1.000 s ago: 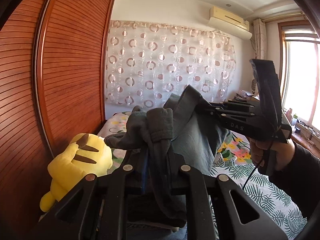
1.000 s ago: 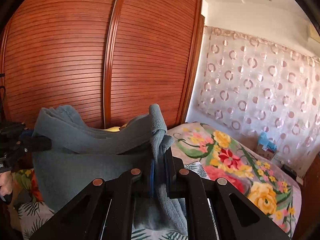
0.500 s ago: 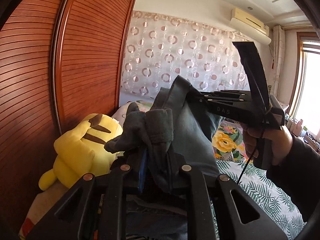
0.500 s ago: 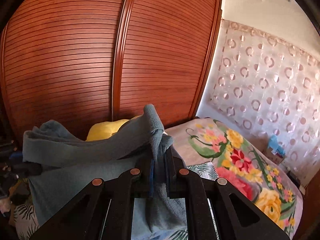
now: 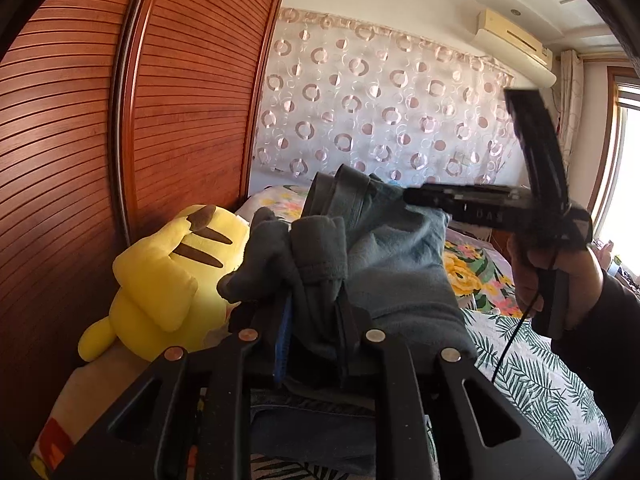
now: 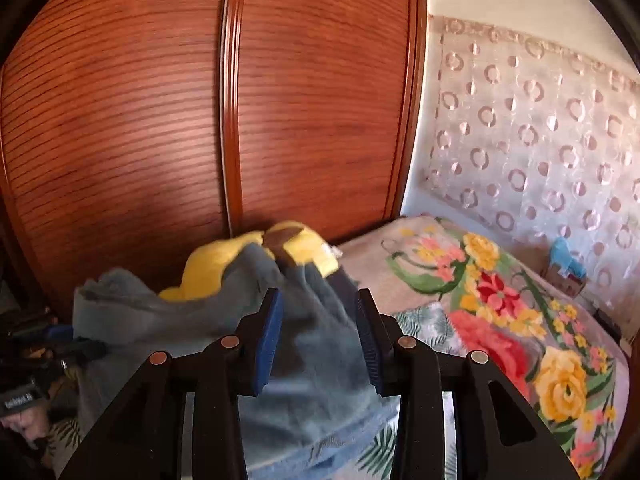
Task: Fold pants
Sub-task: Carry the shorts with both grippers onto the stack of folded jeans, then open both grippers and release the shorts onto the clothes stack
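Grey-blue pants [image 5: 392, 264] hang bunched over the bed. My left gripper [image 5: 312, 312] pinches a thick fold of them between its pads while its jaws begin opening. In the right wrist view the pants [image 6: 312, 360] slump loosely between and beyond my right gripper [image 6: 318, 294], whose jaws are opening, and the blue pads [image 6: 268, 340] stand clear of the cloth. From the left wrist view a hand [image 5: 560, 280] holds the right gripper [image 5: 412, 196] against the far edge of the pants. The left gripper [image 6: 40, 352] shows dimly at the far left of the right wrist view.
A yellow plush toy [image 5: 168, 280] lies against the wooden wardrobe doors [image 5: 180, 100], just left of the pants. The bed carries a floral blanket [image 6: 500, 300] and a leaf-print sheet [image 5: 540, 380]. A circle-patterned curtain [image 5: 380, 112] closes off the far side.
The right gripper's jaws have parted and the fold they pinched has slipped free and sagged. The left gripper has sunk lower with its fold still pinched.
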{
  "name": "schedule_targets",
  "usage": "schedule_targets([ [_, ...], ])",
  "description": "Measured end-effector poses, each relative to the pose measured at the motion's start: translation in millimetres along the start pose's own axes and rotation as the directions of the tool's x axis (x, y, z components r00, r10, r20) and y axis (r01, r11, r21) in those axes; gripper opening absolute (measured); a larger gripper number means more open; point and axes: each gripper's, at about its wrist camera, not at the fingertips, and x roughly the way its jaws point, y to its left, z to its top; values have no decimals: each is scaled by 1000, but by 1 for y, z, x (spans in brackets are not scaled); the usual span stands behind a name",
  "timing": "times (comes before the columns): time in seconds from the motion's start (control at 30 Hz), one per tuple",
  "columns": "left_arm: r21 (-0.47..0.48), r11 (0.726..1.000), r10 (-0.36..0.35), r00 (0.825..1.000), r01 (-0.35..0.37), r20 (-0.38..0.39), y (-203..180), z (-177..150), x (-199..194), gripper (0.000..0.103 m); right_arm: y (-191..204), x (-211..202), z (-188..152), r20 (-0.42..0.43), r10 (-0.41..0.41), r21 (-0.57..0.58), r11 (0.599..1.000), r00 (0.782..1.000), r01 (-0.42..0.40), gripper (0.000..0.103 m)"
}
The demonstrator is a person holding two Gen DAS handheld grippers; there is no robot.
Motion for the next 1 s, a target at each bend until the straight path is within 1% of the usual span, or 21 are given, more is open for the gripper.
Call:
schedule_targets([
  [0.07, 1, 1000, 2, 1000, -2, -6, 1, -1, 0, 23, -7, 6, -9, -35, -28, 5, 1000, 999, 28, 38],
  [0.2, 5, 1000, 10, 1000, -10, -19, 2, 0, 0, 29, -22, 14, -15, -58, -65, 45, 997, 996, 68, 38],
  [0.27, 7, 1000, 15, 1000, -15, -14, 2, 0, -3, 37, -24, 15, -17, -62, -52, 75, 996, 997, 57, 38],
  [0.3, 7, 1000, 17, 1000, -17, -10, 2, 0, -5, 39, -23, 14, -17, -62, -52, 85, 995, 997, 57, 38],
  [0.33, 6, 1000, 19, 1000, -19, -6, 3, 1, -7, 45, -21, 15, -15, -59, -52, 88, 994, 997, 58, 38],
  [0.4, 7, 1000, 22, 1000, -22, -5, 4, -1, -9, 47, -15, 8, -15, -47, -48, 93, 994, 998, 52, 38],
  [0.43, 9, 1000, 23, 1000, -23, -8, 4, -1, -9, 50, -13, 7, -14, -43, -45, 95, 994, 998, 49, 38],
  [0.5, 14, 1000, 23, 1000, -23, -11, 5, -1, -11, 63, -10, 1, -19, -31, -36, 104, 994, 999, 39, 39],
  [0.53, 20, 1000, 22, 1000, -22, -9, 4, -1, -12, 75, -8, -3, -21, -25, -31, 106, 994, 999, 34, 39],
  [0.57, 26, 999, 22, 1000, -22, -8, 3, -2, -14, 78, -5, -7, -22, -19, -27, 108, 994, 999, 29, 38],
  [0.63, 48, 999, 15, 1000, -14, -15, 0, -3, -16, 79, -3, -14, -28, -11, -18, 110, 994, 1000, 19, 39],
  [0.67, 55, 998, 11, 1000, -10, -25, -1, -3, -16, 83, 1, -18, -29, -6, -12, 112, 994, 1000, 12, 39],
  [0.8, 69, 998, 3, 1000, -1, -22, -6, -6, -22, 90, 6, -30, -38, 5, -2, 115, 993, 1000, 1, 38],
  [0.87, 82, 997, 5, 1000, -4, -13, -9, -6, -25, 100, 8, -35, -42, 8, 0, 119, 993, 1000, -1, 39],
  [0.9, 91, 996, 9, 1000, -8, -11, -11, -7, -26, 102, 9, -38, -43, 9, 2, 121, 993, 1000, -3, 39],
  [1.0, 108, 994, 8, 1000, -7, -13, -14, -7, -30, 102, 13, -45, -48, 10, -2, 131, 991, 1000, 0, 39],
])
